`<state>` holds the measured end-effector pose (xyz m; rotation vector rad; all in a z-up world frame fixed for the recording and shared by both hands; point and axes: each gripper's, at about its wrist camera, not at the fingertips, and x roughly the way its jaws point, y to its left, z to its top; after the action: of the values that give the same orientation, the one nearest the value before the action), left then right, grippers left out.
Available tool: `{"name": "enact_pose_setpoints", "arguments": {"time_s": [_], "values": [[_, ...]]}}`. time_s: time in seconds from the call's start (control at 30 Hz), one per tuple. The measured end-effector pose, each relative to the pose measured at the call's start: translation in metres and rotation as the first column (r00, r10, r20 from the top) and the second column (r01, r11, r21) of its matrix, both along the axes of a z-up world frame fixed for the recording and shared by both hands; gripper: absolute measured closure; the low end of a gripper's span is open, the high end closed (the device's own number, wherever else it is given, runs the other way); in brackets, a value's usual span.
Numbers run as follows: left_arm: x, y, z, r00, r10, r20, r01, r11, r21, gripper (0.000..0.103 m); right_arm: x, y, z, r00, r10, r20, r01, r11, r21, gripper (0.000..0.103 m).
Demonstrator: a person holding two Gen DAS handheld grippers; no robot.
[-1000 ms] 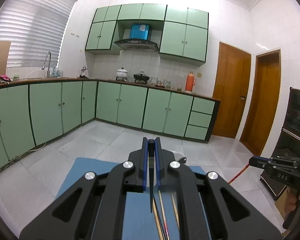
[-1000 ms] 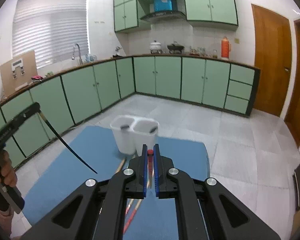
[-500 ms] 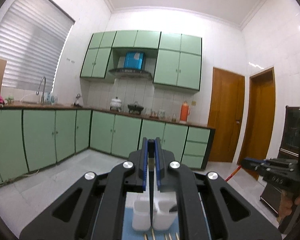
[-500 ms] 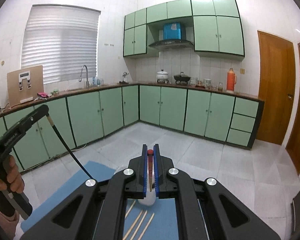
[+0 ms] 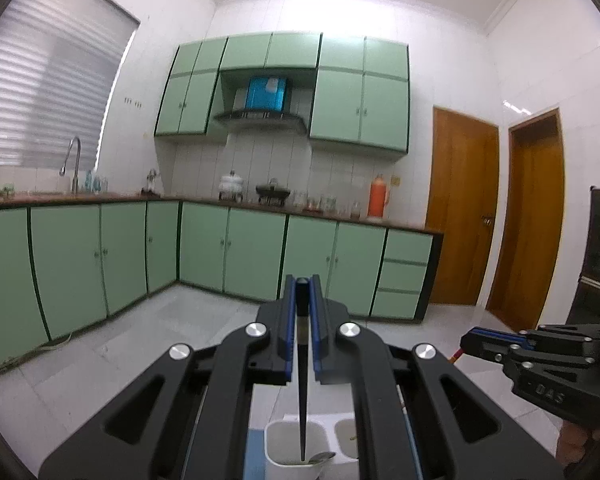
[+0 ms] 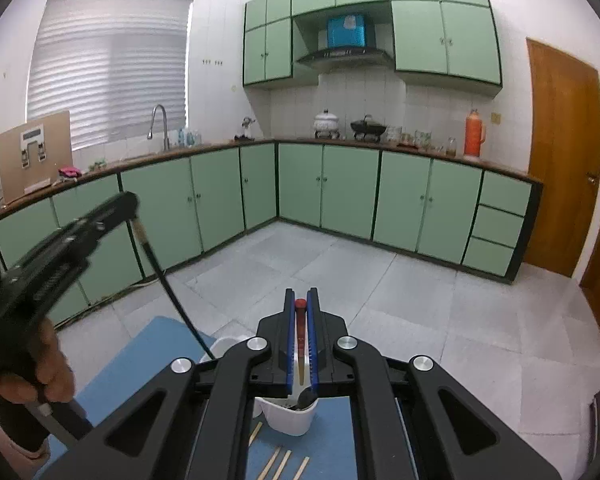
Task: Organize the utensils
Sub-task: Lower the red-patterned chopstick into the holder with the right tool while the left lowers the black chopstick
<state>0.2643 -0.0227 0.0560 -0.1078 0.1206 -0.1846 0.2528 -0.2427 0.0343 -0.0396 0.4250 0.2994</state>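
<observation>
The left tongs [image 5: 301, 300] are pinching a black chopstick [image 5: 302, 392] by its thick end, so its tip is hanging over the white holder [image 5: 296, 466] — ready to drop in. The right tongs [image 6: 301, 320] are clamping a red-topped chopstick [image 6: 300, 330] the same way, above the holder on the blue surface [image 6: 140, 360].

Black chopstick [image 5: 302, 392], red chopstick [image 6: 300, 326], white holder [image 5: 296, 450], blue mat [image 6: 140, 356]
</observation>
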Motion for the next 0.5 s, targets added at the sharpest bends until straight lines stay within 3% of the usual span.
{"name": "enact_pose_setpoints", "arguments": {"time_s": [0.2,0.43,0.47,0.5], "values": [[0.023,0.004,-0.033,0.997,-0.006,-0.08,0.008,1.0,0.022,0.097,0.014,0.006,-0.025,0.999,0.018,-0.051,-0.018,1.0,-0.002,0.097],[0.025,0.013,-0.057,0.988,-0.021,-0.154,0.026,0.999,0.025,0.097,0.013,0.011,-0.043,0.995,0.043,-0.092,-0.044,0.999,-0.008,0.097],[0.025,0.013,-0.058,0.987,-0.02,-0.158,0.025,0.999,0.028,0.095,0.012,0.012,-0.045,0.994,0.046,-0.097,-0.047,0.999,-0.008,0.097],[0.023,0.013,-0.059,0.987,-0.018,-0.162,0.024,0.999,0.035,0.088,0.011,0.012,-0.046,0.993,0.05,-0.104,-0.051,0.999,-0.008,0.097]]}}
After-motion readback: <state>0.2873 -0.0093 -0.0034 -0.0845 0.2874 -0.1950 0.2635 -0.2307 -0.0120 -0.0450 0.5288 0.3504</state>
